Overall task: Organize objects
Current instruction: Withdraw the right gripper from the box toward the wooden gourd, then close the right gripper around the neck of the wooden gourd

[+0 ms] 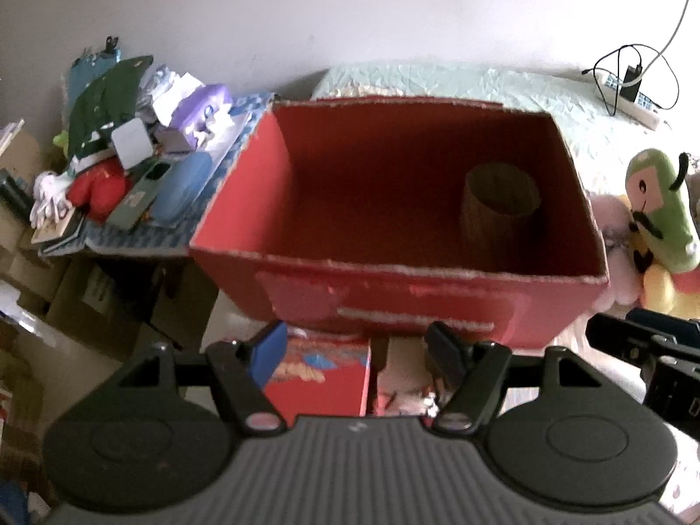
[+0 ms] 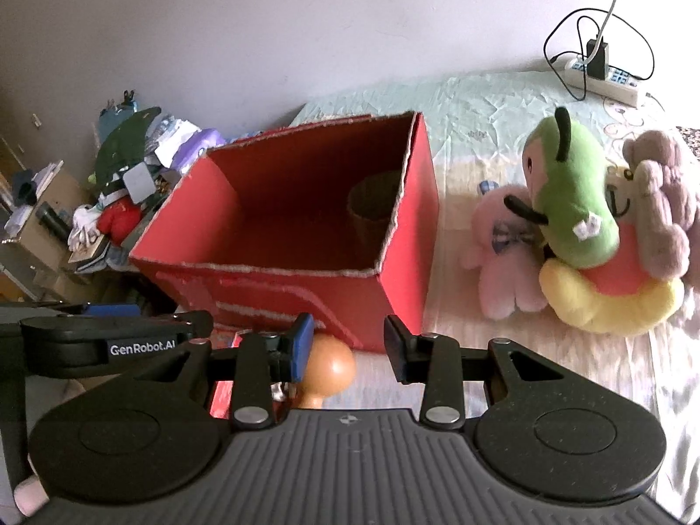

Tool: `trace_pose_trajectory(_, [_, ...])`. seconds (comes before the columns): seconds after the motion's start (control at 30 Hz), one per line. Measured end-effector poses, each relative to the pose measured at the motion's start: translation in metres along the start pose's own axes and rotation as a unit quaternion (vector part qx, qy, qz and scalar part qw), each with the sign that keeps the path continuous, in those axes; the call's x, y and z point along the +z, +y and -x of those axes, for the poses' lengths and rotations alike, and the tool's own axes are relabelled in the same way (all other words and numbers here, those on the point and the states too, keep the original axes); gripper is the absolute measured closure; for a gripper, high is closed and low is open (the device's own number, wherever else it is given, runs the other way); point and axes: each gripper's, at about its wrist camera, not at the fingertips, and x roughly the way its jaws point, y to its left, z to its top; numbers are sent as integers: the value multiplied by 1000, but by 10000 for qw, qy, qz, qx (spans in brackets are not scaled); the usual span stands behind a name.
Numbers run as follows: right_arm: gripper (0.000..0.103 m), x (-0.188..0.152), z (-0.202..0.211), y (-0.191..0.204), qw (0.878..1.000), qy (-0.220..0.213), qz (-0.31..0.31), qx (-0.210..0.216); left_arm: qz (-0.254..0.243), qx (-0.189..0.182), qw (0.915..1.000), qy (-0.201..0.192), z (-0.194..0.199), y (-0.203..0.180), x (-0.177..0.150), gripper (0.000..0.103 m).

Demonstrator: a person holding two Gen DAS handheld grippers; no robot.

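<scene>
An open red cardboard box (image 1: 437, 302) stands on the bed and holds a brown corrugated cup (image 1: 498, 205); the box (image 2: 402, 262) and the cup (image 2: 372, 205) also show in the right wrist view. My left gripper (image 1: 354, 354) is open and empty just before the box's front wall, above a small red printed box (image 1: 319, 380). My right gripper (image 2: 350, 350) is open, low at the box's front right corner, above an orange wooden knob (image 2: 330, 367). A pile of plush toys lies right of the box: a green one (image 2: 573, 201), a pink one (image 2: 503, 262), a yellow-red one (image 2: 612, 297).
A cluttered side table (image 1: 131, 166) with bags, boxes and a red item stands left of the box. Cardboard cartons (image 1: 87, 297) sit below it. A power strip with cables (image 2: 603, 74) lies at the bed's far right corner by the wall.
</scene>
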Motion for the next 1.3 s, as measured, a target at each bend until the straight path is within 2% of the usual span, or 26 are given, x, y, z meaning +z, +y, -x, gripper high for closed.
trace_pose_trajectory(0.33, [65, -24, -4, -9, 9996, 239, 8, 144, -14, -45, 9995, 317, -6, -21, -30, 29])
trace_pose_trajectory(0.67, [65, -40, -12, -17, 9986, 478, -137, 159, -311, -406, 9975, 497, -17, -34, -53, 29])
trace_pose_trajectory(0.9, [66, -43, -24, -23, 9968, 681, -332, 264, -341, -911, 9938, 537, -23, -29, -61, 30])
trace_pose_trajectory(1.03, [73, -43, -30, -30, 9949, 772, -547, 348, -347, -1312, 9900, 394, -22, -22, -65, 37])
trace_pose_trajectory(1.17, [75, -43, -36, -33, 9935, 822, -662, 430, -308, -1759, 9834, 336, -23, -14, -68, 44])
trace_pose_trajectory(1.3, [79, -45, -42, -37, 9912, 847, -794, 629, -345, -2150, 9754, 350, -26, -12, -71, 45])
